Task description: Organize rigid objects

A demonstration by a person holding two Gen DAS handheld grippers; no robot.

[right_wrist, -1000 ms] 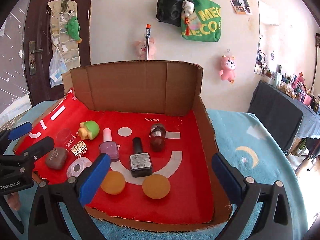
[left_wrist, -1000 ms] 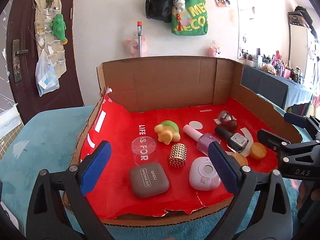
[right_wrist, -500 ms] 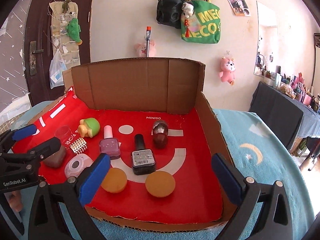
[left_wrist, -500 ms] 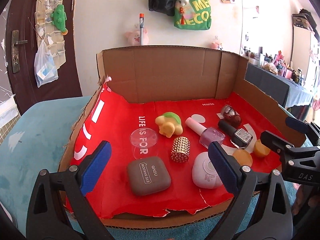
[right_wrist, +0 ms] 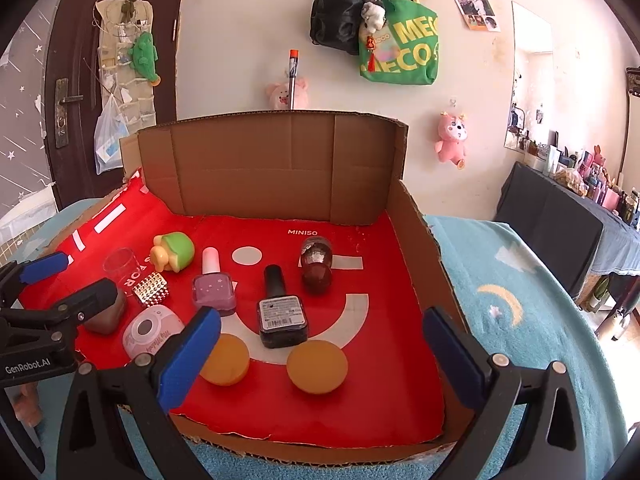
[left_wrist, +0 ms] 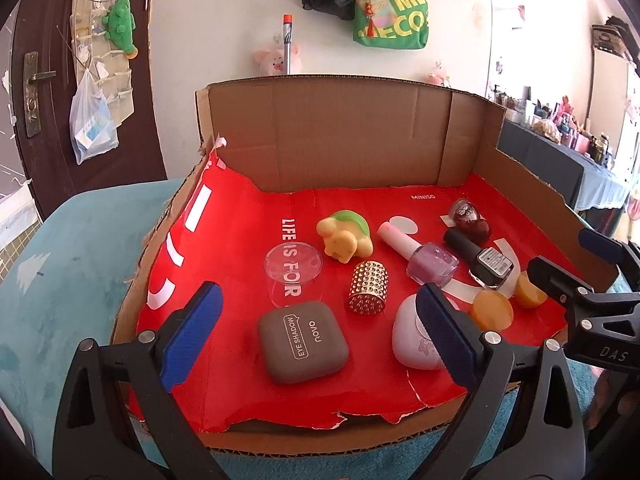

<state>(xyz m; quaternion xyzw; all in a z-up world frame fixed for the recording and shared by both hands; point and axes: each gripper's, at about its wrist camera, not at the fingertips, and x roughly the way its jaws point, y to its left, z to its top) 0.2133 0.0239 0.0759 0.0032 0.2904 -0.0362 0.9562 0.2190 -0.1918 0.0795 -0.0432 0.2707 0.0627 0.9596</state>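
**Both grippers spread wide at the front edge of the cardboard tray**

The left gripper (left_wrist: 320,340) hangs over the near left part of the cardboard tray (left_wrist: 360,136), its blue-padded jaws spread wide and holding nothing. Between them in the left wrist view lies a grey eye-shadow case (left_wrist: 303,340) flat on the red liner (left_wrist: 232,240). Behind the case stands a clear plastic cup (left_wrist: 293,274), and just to its right a gold studded cap (left_wrist: 368,287). Farther back sits a yellow-and-green turtle toy (left_wrist: 345,234). A pale pink compact (left_wrist: 414,340) rests near the front, partly hidden by the left gripper's right finger.

Toward the middle, a lilac nail polish bottle (right_wrist: 212,285) lies on its side with its pink cap pointing to the back wall. Beside it lies a black nail polish bottle (right_wrist: 281,311), label up, and behind that a dark red bottle (right_wrist: 316,265), also lying down. Two orange round discs (right_wrist: 317,366) lie flat near the front edge, apart from each other.

The right gripper (right_wrist: 320,354) hovers over the tray's near right part, jaws likewise spread and empty. The tray rests on a teal cloth (right_wrist: 520,300).
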